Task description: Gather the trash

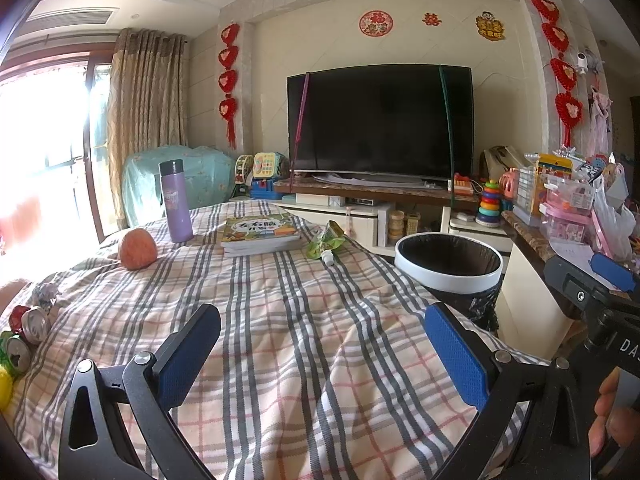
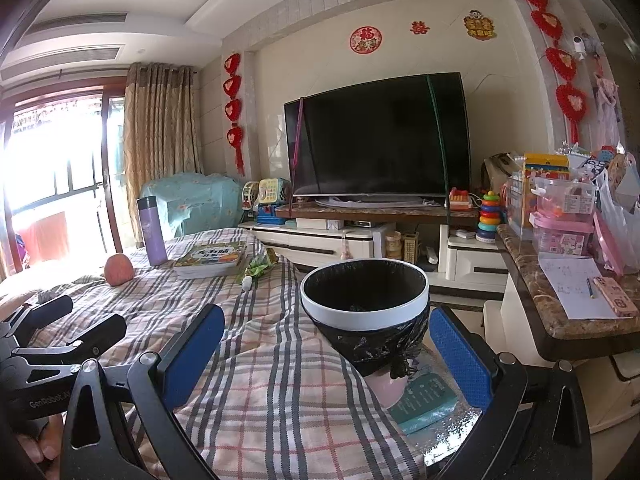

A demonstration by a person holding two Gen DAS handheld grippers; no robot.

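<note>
Right, nearest me both claws stand wide apart and carry nothing. My left claw (image 1: 320, 354) hovers over bare plaid cloth (image 1: 288, 320), with open room ahead across the bed; my right claw (image 2: 328, 354) hangs over the cloth's right edge, where it drops away toward the bin.

The bin (image 2: 362, 300), white-rimmed with a black liner, stands just beside that edge, between the bed and the marble desk (image 2: 532, 312) on the right, so the gap there is narrow. Only the right view shows a teal packet (image 2: 426, 398) low beside the bin and a phone (image 2: 614, 296) on paper on the desk.

Only the left view shows the empty cans (image 1: 26, 334) bunched at the far left edge of the cloth, with a crumpled wrapper (image 1: 44, 292) just behind them.

Farther out, an orange-pink fruit (image 1: 137, 249) lies near a purple flask (image 1: 176, 202), which stands upright. Beside it is a stack of books (image 1: 260, 236), and just right of those lies a green squeeze pouch (image 1: 326, 242) with a white cap, close to the edge.

Beyond the bed stands a dark television (image 1: 380, 122) on its cabinet.
</note>
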